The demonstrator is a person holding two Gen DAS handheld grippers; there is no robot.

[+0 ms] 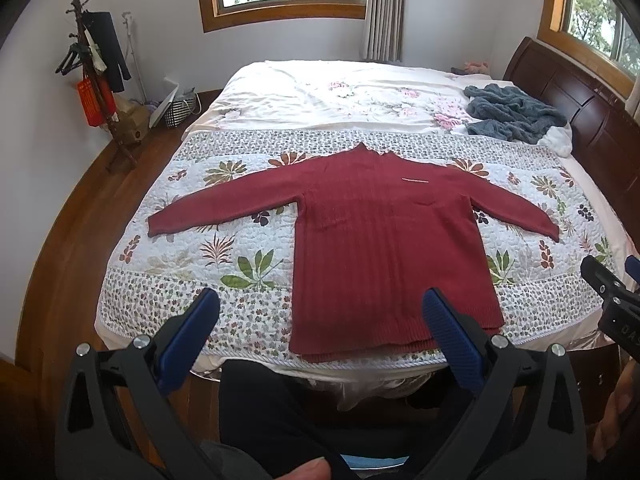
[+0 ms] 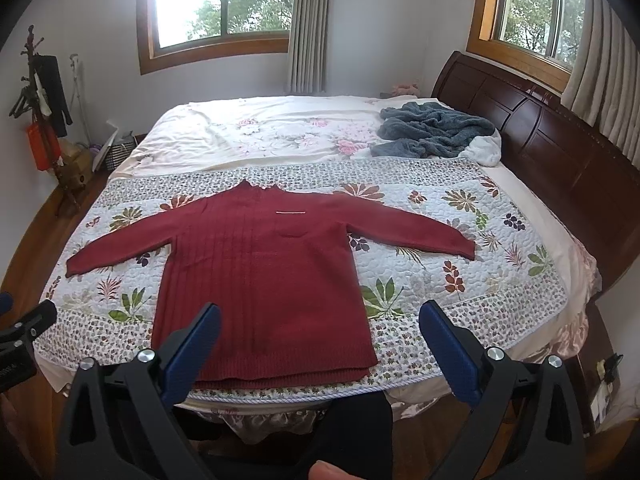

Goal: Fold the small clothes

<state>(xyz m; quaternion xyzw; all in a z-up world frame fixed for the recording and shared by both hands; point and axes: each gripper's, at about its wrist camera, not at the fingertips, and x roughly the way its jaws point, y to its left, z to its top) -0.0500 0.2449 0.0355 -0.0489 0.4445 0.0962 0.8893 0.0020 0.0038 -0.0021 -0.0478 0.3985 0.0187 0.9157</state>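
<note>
Sweater [image 1: 384, 232], dark red ribbed knit, lies flat and face up on the floral quilt [image 1: 224, 264] across the near end of the bed, both sleeves spread outward and its hem nearest the fingers. The left gripper [image 1: 320, 332] hangs ahead of the hem with fingers spread wide, holding nothing; the right gripper [image 2: 320, 334] does the same, its left finger over the hem. By its look the knit is soft, limp and light, likely to sag and stretch when lifted but unlikely to slip. Good holds appear to be each cuff [image 1: 154, 228], to bring the sleeves across the body, then the two hem corners.
</note>
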